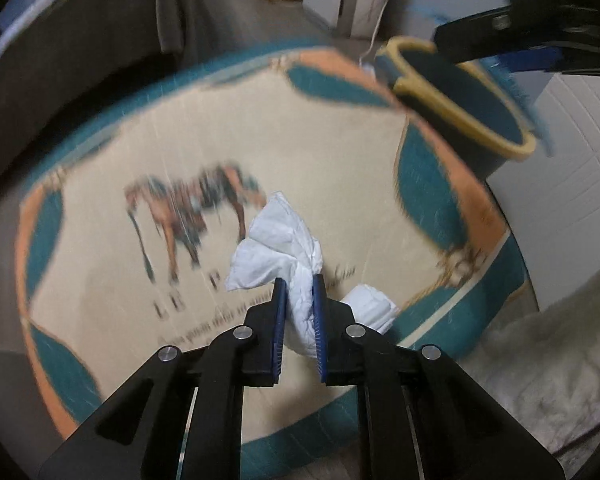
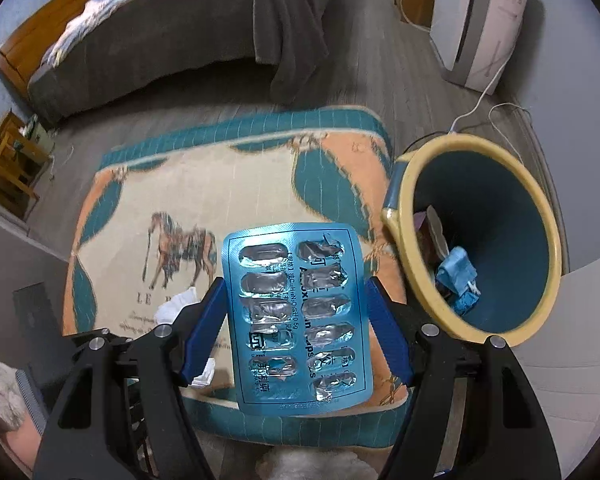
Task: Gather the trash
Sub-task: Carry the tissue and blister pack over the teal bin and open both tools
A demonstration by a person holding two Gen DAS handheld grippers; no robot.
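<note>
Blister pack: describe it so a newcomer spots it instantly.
Find the horse-print rug with the yellow-rimmed bin beside it. Above the rug, the right gripper holds a blister pack: flat, shiny blue foil with emptied pockets, unlike the crumpled white tissue.

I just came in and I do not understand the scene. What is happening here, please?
A person is picking up trash from a rug with a horse picture, using a hand-held gripper in each hand. The left hand-held gripper is shut on a crumpled white tissue on the rug. The right hand-held gripper holds an empty blue blister pack by its edges, beside a blue bin with a yellow rim. The bin already contains some trash. Another white tissue piece lies on the rug.
</note>
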